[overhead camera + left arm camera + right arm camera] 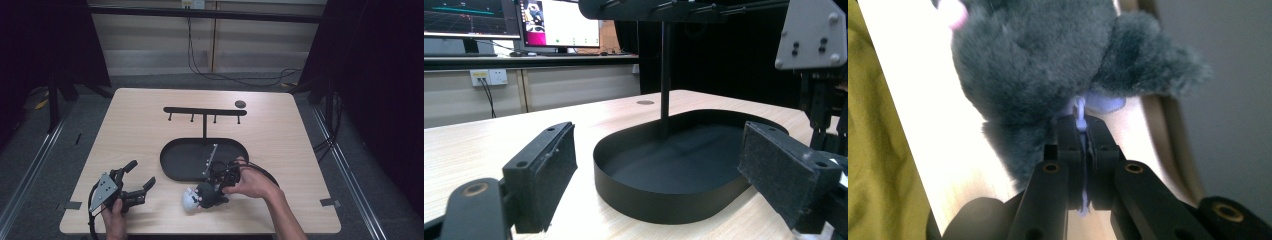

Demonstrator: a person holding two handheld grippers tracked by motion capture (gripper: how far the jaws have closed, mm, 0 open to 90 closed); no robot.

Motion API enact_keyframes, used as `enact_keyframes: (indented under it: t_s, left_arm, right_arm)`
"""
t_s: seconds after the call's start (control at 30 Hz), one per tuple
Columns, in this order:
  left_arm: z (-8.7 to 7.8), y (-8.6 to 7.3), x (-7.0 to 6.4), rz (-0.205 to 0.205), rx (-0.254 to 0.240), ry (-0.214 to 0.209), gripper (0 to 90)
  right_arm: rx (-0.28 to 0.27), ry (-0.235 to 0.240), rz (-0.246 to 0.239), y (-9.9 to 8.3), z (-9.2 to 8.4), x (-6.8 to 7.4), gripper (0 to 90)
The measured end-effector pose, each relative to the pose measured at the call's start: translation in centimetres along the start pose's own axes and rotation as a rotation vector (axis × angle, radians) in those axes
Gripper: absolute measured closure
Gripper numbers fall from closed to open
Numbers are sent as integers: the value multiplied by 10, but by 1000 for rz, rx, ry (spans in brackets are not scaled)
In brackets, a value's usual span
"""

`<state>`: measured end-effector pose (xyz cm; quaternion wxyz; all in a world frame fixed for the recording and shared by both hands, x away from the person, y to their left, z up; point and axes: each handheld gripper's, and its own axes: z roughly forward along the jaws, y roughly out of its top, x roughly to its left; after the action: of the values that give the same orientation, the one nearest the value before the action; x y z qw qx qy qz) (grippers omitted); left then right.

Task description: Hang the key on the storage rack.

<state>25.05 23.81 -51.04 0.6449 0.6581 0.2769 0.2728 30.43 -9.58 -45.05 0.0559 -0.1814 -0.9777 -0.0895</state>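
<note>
Grey plush toy (1038,55) is pinched by its pale loop in the right gripper (1081,145); hanging it on the rack (204,111) remains, left gripper (659,170) open and idle.

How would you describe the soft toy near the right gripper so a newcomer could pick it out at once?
Start at the black oval tray in the middle of the wooden table. Just in front of its near rim lies a small plush toy, its pale cord pinched by the right gripper. It is the table's one furry thing, dark grey with a whitish face.
</note>
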Motion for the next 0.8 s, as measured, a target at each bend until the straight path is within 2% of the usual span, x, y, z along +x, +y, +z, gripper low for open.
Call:
enact_keyframes:
  t_s: [0.13, 0.2, 0.27, 0.43, 0.5, 0.63, 0.8]
  left_arm:
    - [0, 0, 0, 0, 0, -2, 152]
    - [0, 0, 0, 0, 0, -2, 152]
    - [0, 0, 0, 0, 0, -2, 152]
    - [0, 0, 0, 0, 0, -2, 151]
    - [0, 0, 0, 0, 0, -2, 151]
    - [0, 0, 0, 0, 0, -3, 152]
    - [0, 0, 0, 1, 0, -3, 152]
  right_arm:
    - [23, -23, -24, 6, -10, 3, 878]
    - [31, -18, -21, 8, -15, 5, 878]
    - [28, -17, -38, 9, -20, 4, 878]
    - [50, -12, -46, 14, -35, 7, 878]
    - [38, -17, -27, 16, -40, 7, 878]
    - [50, -14, -29, 19, -49, 6, 878]
    - [62, -20, -50, 23, -60, 7, 878]
